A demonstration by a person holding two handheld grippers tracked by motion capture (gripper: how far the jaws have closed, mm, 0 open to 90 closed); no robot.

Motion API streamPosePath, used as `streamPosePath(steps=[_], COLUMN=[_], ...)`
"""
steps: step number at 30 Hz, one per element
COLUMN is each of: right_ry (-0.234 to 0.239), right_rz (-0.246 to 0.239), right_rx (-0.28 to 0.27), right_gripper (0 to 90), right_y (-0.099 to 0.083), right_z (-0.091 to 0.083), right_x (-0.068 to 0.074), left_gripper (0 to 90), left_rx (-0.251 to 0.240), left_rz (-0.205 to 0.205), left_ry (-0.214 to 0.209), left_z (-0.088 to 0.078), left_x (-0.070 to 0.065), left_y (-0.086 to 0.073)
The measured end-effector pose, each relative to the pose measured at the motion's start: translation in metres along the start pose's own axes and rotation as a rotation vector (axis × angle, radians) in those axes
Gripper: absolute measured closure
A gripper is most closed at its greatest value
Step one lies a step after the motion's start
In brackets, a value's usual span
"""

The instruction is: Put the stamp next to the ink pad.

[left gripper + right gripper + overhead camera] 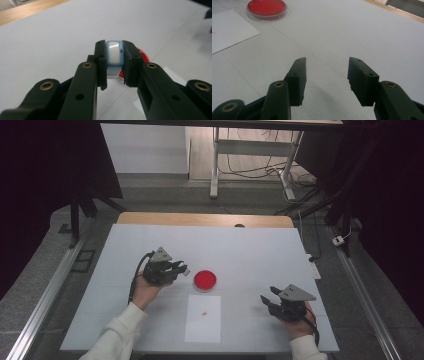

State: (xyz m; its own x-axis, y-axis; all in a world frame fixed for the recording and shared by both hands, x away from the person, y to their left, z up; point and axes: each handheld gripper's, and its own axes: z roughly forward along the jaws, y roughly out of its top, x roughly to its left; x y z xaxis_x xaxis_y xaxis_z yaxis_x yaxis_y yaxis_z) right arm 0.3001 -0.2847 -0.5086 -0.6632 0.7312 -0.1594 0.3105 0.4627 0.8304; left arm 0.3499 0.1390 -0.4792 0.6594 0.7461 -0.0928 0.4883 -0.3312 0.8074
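Note:
My left gripper (113,58) is shut on a small light-blue and white block (114,53), held above the table just left of a round red dish (205,280). From above, this left gripper (184,268) points right toward the dish. The dish (267,8) has a clear rim and a red filling. My right gripper (327,72) stands open with nothing between its jaws, low over the white table. In the high view the right gripper (267,297) sits at the front right, apart from the dish.
A white sheet of paper (203,318) with a small red mark lies in front of the dish. The white table top (250,250) has a wooden far edge (200,218). Metal rails, cables and a desk frame stand beyond the table.

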Motion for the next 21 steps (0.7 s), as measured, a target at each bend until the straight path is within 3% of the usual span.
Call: streamPosePath(steps=[9, 21], right_ry=[0.000, -0.003], right_rz=[0.000, -0.003], right_rx=[0.004, 0.015], right_gripper=[48.9, 48.6], right_y=[0.000, 0.000], right_z=[0.001, 0.002], right_x=[0.000, 0.001], left_gripper=[75.4, 75.2], left_rx=[0.092, 0.144], left_rz=[-0.017, -0.004], left_ry=[0.020, 0.051], left_z=[0.022, 0.033], left_x=[0.011, 0.012], left_y=[-0.006, -0.007])
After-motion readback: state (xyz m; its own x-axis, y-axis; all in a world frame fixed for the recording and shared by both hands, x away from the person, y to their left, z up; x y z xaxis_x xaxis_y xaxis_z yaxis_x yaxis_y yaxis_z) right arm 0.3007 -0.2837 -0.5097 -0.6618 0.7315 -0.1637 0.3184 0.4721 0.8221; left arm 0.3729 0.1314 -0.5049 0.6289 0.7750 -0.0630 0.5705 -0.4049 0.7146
